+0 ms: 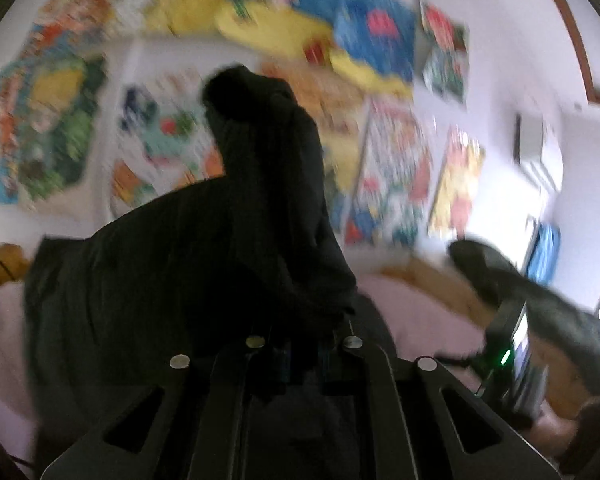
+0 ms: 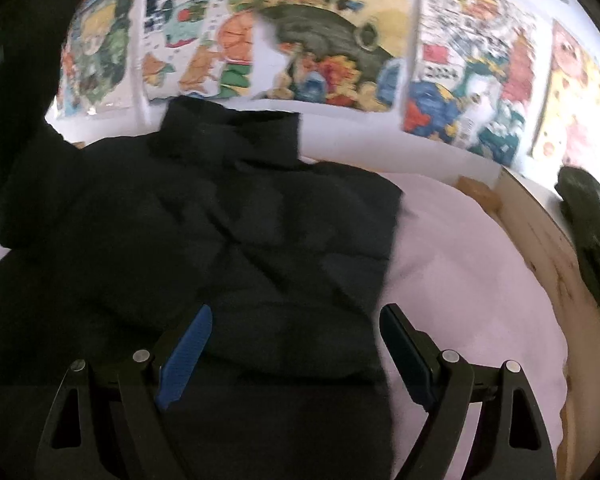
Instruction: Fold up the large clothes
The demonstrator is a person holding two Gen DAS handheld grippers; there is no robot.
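While the left gripper [image 1: 304, 344] has its jaws clamped on a bunched fold of the black padded jacket [image 2: 228, 240], that cloth rises in a dark peak before its camera, blurred. Most of the jacket lies spread on the pink sheet [image 2: 472, 280] of a bed, collar toward the wall of colourful posters [image 2: 320, 32]. Over the jacket's near right edge, the right gripper [image 2: 296, 344] hovers with jaws wide, 2 blue pads [image 2: 186, 356] showing, nothing between them. Another dark garment [image 2: 592, 224] lies at the far right.
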